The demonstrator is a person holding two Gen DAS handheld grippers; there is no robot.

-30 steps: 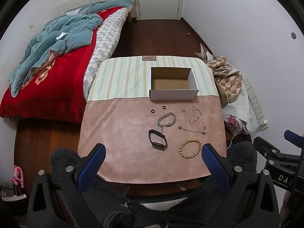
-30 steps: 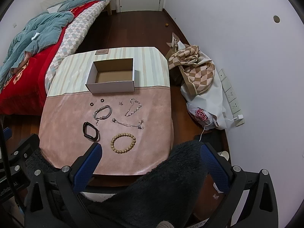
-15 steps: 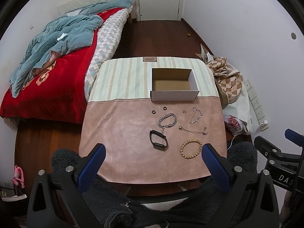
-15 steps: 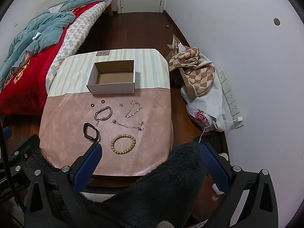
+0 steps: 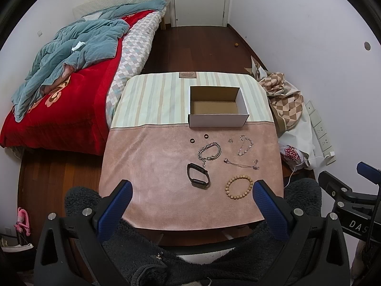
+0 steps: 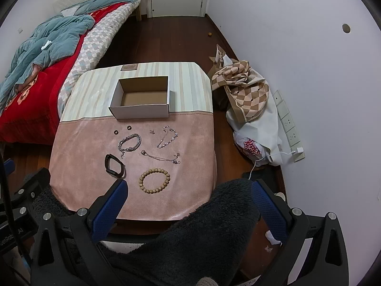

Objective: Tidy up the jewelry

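Both grippers gape wide and empty, held back from the table's [image 5: 147, 190] near edge. The bead bracelet [image 6: 154, 181] lies nearest that edge, closer to the right gripper [image 6: 188, 205] than the left gripper [image 5: 190, 205]; the box [image 5: 218, 120] sits toward the far edge.

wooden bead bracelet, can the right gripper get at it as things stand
Probably yes. The wooden bead bracelet lies flat near the table's front edge, apart from the other pieces, and the right gripper hangs open before that edge with nothing between them.
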